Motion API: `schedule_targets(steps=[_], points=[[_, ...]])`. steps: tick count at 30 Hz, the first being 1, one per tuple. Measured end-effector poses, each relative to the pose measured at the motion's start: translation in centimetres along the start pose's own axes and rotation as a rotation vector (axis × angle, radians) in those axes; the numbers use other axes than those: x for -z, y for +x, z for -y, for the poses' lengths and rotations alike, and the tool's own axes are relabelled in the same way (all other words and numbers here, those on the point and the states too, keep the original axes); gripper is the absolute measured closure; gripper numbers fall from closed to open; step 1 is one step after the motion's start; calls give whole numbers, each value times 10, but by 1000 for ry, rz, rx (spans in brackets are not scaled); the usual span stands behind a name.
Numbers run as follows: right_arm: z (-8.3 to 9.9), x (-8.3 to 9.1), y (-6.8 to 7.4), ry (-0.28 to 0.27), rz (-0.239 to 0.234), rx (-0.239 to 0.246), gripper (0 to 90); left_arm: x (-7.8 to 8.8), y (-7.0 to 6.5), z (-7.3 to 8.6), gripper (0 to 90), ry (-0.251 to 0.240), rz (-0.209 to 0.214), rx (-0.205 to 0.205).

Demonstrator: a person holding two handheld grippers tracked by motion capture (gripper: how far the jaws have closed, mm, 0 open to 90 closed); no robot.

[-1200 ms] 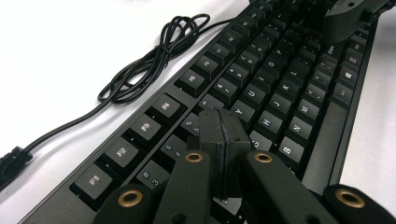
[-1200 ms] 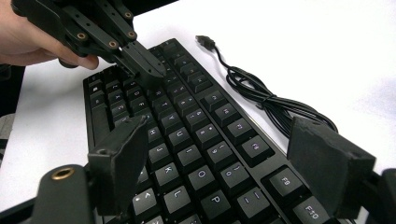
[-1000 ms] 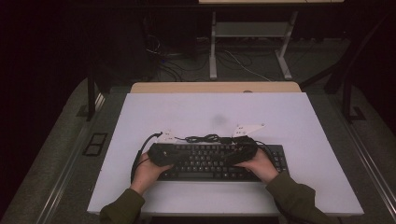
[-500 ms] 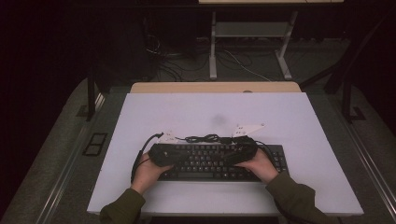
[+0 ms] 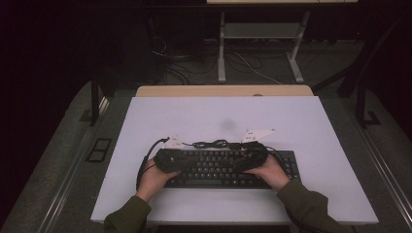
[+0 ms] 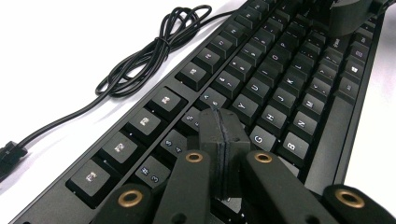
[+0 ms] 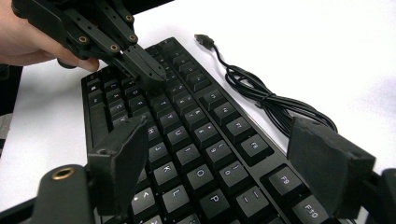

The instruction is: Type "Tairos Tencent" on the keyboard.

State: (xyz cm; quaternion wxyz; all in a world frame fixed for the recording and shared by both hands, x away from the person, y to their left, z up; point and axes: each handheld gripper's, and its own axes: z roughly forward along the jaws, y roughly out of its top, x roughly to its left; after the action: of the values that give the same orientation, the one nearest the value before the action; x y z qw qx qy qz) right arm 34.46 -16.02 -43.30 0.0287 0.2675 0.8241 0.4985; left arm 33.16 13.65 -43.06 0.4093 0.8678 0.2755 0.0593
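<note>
A black keyboard [image 5: 221, 168] lies on the white table [image 5: 218, 116], its coiled cable [image 5: 214, 144] just behind it. My left gripper [image 5: 180, 162] hovers over the keyboard's left half. In the left gripper view its jaws are shut with nothing between them, and the left gripper [image 6: 223, 127] points down at the keys near T and G [image 6: 261, 138]. My right gripper [image 5: 245, 159] is over the right half. In the right gripper view the right gripper [image 7: 224, 151] stands open above the O and P keys, astride the keyboard [image 7: 187, 135]. The shut left gripper [image 7: 144, 70] shows farther off.
The cable [image 7: 268, 100] ends in a loose USB plug [image 7: 204, 39] on the bare table behind the keyboard. A tan desk edge [image 5: 223, 91] borders the table's far side. Dark floor and metal frame legs [image 5: 221, 48] lie beyond.
</note>
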Motion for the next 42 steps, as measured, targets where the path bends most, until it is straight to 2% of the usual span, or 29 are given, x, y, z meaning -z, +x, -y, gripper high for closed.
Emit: schedule_targets(steps=[8,16,30,36,42], points=[[0,0,0,-1,0,0,204,4,0,0,855,-24,-5,14],[1,0,-1,-1,2,1,204,10,0,2,721,-50,-6,22],[1,1,0,3,2,-1,204,26,0,9,428,-75,-28,17],[0,1,0,4,7,0,204,27,-1,10,190,-99,-57,19],[0,1,-1,5,9,2,207,25,-1,10,102,-107,-60,24]])
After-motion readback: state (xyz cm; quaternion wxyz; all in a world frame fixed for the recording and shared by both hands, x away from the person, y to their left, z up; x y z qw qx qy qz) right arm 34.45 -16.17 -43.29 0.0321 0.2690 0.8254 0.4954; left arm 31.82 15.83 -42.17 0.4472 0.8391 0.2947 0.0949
